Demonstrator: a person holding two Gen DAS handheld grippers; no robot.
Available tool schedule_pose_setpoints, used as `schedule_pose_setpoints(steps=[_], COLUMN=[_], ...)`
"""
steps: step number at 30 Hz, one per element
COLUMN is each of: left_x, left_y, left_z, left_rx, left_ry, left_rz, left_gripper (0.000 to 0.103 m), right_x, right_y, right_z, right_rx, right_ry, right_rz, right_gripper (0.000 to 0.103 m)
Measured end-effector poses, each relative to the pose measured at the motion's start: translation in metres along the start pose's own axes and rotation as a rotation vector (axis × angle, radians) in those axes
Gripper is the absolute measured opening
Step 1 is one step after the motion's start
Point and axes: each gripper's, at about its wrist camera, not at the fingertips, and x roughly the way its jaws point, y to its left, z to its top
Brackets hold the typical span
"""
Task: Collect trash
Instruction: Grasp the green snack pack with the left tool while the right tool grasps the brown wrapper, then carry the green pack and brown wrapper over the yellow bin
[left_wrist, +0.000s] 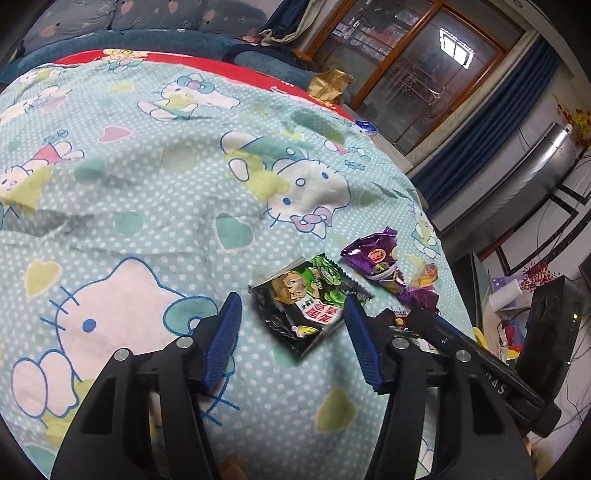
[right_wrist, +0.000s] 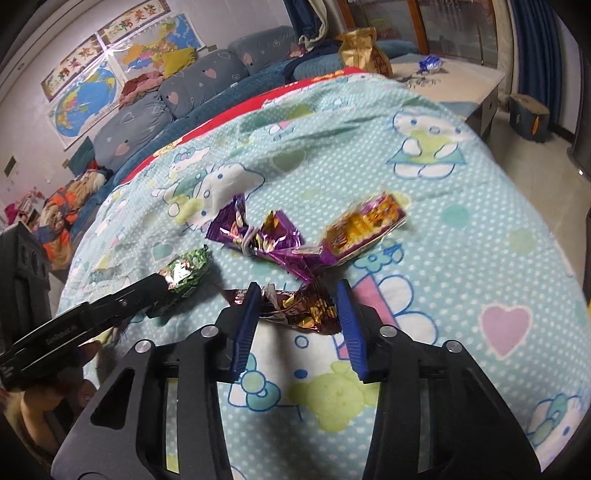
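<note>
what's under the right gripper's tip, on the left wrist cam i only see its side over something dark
observer: A crumpled brown and gold wrapper lies between the fingers of the right gripper, on the bedspread.
operator: is it clamped yet
observer: The wrapper's edges meet both fingers; whether they press it I cannot tell.
operator: anything more past the purple one
observer: A yellow and purple packet lies next to the purple wrapper, on its far side.

The brown wrapper (right_wrist: 306, 308) is partly hidden behind the right gripper's (right_wrist: 297, 291) jaws.
</note>
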Motion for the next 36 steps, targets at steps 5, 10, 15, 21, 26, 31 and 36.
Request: schedule_pose_setpoints(steps=[5, 10, 15, 21, 26, 31, 36], left_x=[0.002, 0.001, -0.007, -0.02, -0.031, -0.041, -0.046], left_y=[0.001, -0.003, -0.015, -0.031, -0.046, -0.063, -0.082], left_z=[-0.002, -0.005, -0.008, -0.01, -0.01, -0.009, -0.012], left_rx=[-0.006, 0.011, 0.053, 0.102, 0.132, 0.165, 0.207], left_ry=[0.003, 0.012, -0.005, -0.027, -0.05, -0.066, -0.07], left_rz=[0.012, -0.012, -0.035, -0.057, -0.083, -0.114, -0.146], left_gripper=[0.035, 0.018, 0.012, 0.01, 0.01, 0.01, 0.01], right_x=[-0.001, -0.009, -0.021, -0.041, -0.061, -0.081, -0.098], right_y=[0.003, 0.01, 0.009, 0.002, -0.005, -0.011, -0.02], right_z=[-0.007, -0.019, -0.029, -0.032, -0.033, -0.032, -0.03], right_rx=[-0.005, -0.039, -0.038, -0.018, -0.005, -0.006, -0.001], right_ry=[0.005, 0.013, -0.005, -0.041, -0.081, -0.125, -0.165], right_rz=[0.044, 0.062, 0.059, 0.068, 0.062, 0.03, -0.002], right_gripper=[0.021, 0.018, 0.015, 0.015, 0.015, 0.015, 0.015])
